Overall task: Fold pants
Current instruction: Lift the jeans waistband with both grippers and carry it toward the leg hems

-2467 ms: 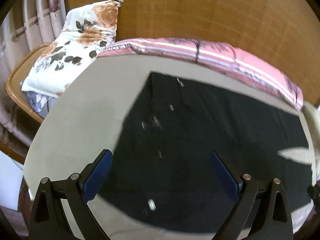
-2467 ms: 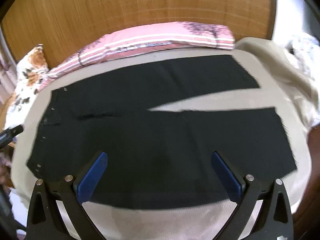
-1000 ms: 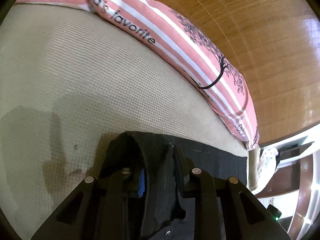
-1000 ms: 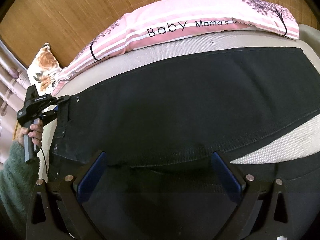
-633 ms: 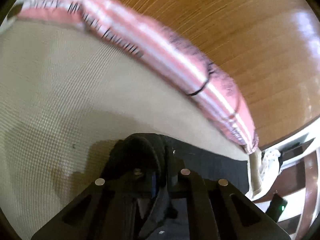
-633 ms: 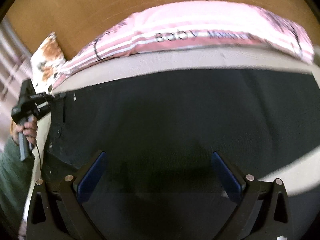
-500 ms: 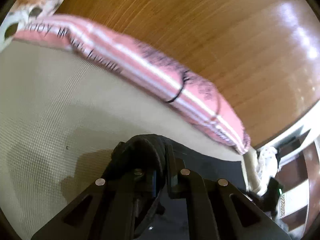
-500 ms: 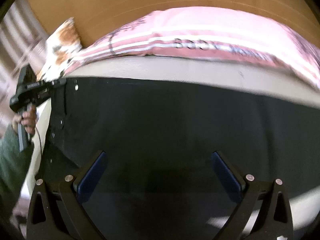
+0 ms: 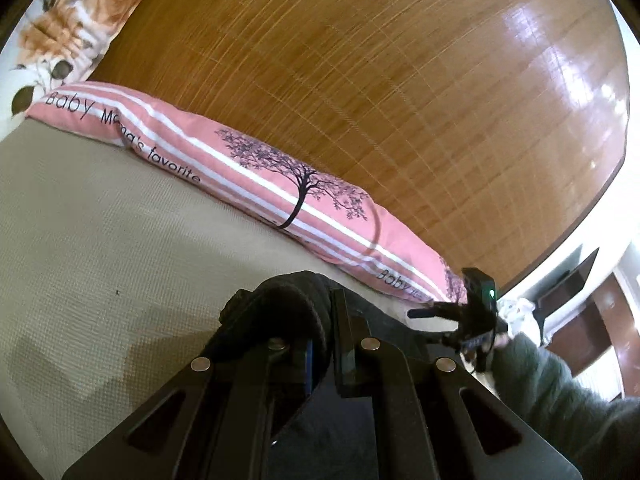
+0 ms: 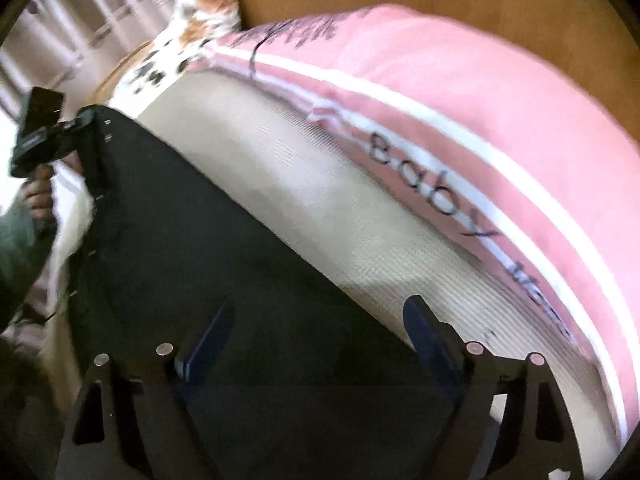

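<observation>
Black pants [image 10: 208,280] lie spread on a beige bed [image 9: 100,240], not yet folded; the folding looks barely begun. Their long axis runs along the pink striped pillow [image 9: 256,176], the studded waist end toward the left gripper [image 9: 320,344], whose fingers are pinched tight on a bunched waist corner, lifted off the bed. The right gripper [image 10: 316,340] hovers over the far edge, fingers wide but just narrowing, with nothing gripped.

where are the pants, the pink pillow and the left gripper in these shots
pants [image 10: 224,288], right wrist view, flat black cloth below the waistband
pink pillow [image 9: 256,168], left wrist view, striped middle beside the tree print
left gripper [image 9: 332,344], left wrist view, between its tips, shut on a bunch of the pants
</observation>
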The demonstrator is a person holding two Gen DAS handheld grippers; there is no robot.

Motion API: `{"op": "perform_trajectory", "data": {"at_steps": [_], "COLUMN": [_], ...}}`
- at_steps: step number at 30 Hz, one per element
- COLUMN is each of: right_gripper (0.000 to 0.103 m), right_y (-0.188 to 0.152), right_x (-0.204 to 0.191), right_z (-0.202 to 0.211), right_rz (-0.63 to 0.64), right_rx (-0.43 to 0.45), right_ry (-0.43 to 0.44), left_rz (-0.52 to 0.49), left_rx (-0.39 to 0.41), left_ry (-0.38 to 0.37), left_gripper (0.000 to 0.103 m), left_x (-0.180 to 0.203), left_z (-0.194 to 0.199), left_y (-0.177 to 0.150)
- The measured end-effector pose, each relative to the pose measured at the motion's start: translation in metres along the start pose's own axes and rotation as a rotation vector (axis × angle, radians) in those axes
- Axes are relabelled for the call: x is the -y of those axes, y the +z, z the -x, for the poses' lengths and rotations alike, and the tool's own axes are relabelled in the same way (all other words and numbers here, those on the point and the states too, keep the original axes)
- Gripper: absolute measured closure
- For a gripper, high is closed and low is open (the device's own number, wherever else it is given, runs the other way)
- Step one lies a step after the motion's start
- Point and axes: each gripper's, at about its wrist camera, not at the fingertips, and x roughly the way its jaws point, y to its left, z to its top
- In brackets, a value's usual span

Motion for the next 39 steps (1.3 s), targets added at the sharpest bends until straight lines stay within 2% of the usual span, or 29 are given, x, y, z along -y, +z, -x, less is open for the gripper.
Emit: {"op": "perform_trajectory", "data": {"at_steps": [3, 7, 8, 12, 17, 19, 22, 25, 27, 28, 33, 35, 39], "right_gripper": [0.024, 0.035, 0.039, 0.044, 0.07, 0.077, 0.082, 0.084, 0.088, 0.089, 0.094, 0.095, 0.097], "right_y": [0.005, 0.004, 0.002, -0.004, -0.017, -0.02, -0.024, -0.029, -0.034, -0.036, -0.053, -0.06, -0.072], "right_x": [0.012, 0.022, 0.024, 0.029, 0.033, 0.035, 0.034, 0.028, 0.019, 0.012, -0.037, -0.057, -0.091], "right_z": [-0.012, -0.028, -0.032, -0.034, -0.029, -0.028, -0.024, -0.019, -0.017, -0.015, -0.005, -0.001, 0.018], "right_rz": [0.047, 0.08, 0.088, 0.102, 0.104, 0.089, 0.085, 0.09, 0.082, 0.087, 0.061, 0.036, -0.009], "right_rx": [-0.063, -0.121, -0.129, -0.116, -0.138, -0.145, -0.148, -0.143, -0.133, -0.12, -0.033, 0.0, 0.07], "right_ry": [0.082, 0.158, 0.169, 0.206, 0.2, 0.178, 0.134, 0.061, -0.021, -0.072, -0.385, -0.497, -0.632], "left_rz": [-0.007, -0.005, -0.007, -0.004, -0.004, -0.002, 0.001, -0.026, -0.054, -0.111, -0.214, -0.253, -0.318], "left_rx": [0.001, 0.007, 0.008, 0.012, 0.007, 0.006, 0.007, 0.013, 0.02, 0.024, 0.045, 0.059, 0.1], "left_ry": [0.016, 0.018, 0.02, 0.035, 0.068, 0.077, 0.094, 0.13, 0.174, 0.232, 0.393, 0.427, 0.459], "left_gripper": [0.096, 0.096, 0.096, 0.096, 0.096, 0.096, 0.096, 0.096, 0.096, 0.096, 0.096, 0.096, 0.096], "left_x": [0.0, -0.002, -0.002, -0.002, -0.004, -0.005, -0.006, -0.005, -0.002, 0.004, 0.016, 0.022, 0.039], "left_z": [0.001, 0.002, 0.002, 0.0, -0.003, -0.006, -0.008, -0.011, -0.015, -0.021, -0.041, -0.042, -0.029], "left_y": [0.001, -0.002, -0.002, -0.002, 0.001, 0.001, 0.0, 0.0, -0.001, -0.003, -0.012, -0.015, -0.023]}}
